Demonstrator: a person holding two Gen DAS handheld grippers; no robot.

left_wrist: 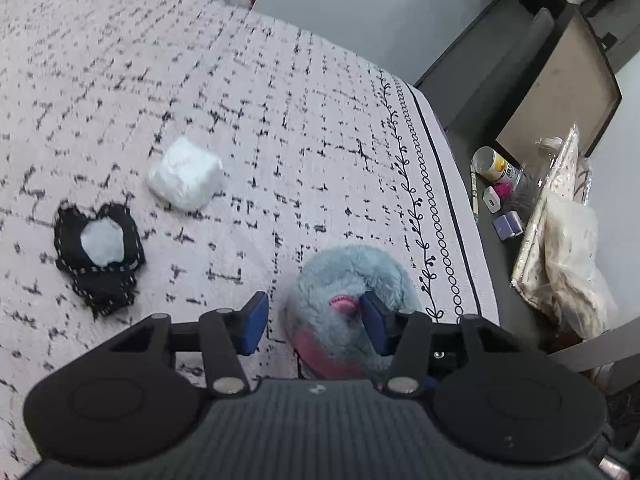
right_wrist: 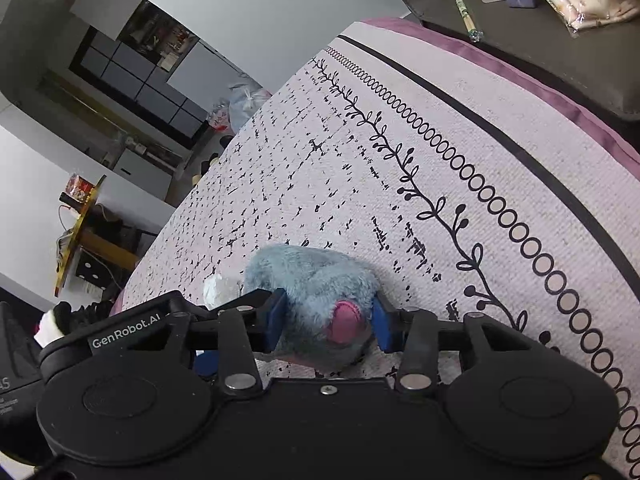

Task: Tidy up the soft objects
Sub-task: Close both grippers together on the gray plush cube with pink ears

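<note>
Squeezing in from both sides, the right tool (right_wrist: 328, 322) has its blue pads sunk into the fluffy grey-blue plush toy with pink patches (right_wrist: 316, 300), so that one reads as clamped on the toy. The left tool (left_wrist: 312, 320) is less clear: its right pad is pressed into the fur next to a pink patch, but its left pad sits just beside the toy over bare fabric, so I'd call it not gripping yet.

The plush lies on the bed, on the pale pink bedspread with black dashes (left_wrist: 280, 120), near the edge with the leaf-and-ring border. It's probably super light and squishy, fur a bit slippery, so pinching deep across the body should beat grabbing loose fluff.

Further out are a crumpled white soft bundle (left_wrist: 185, 179) and a black fabric piece with white stitching and a white patch (left_wrist: 100, 254), well apart from the toy.
</note>
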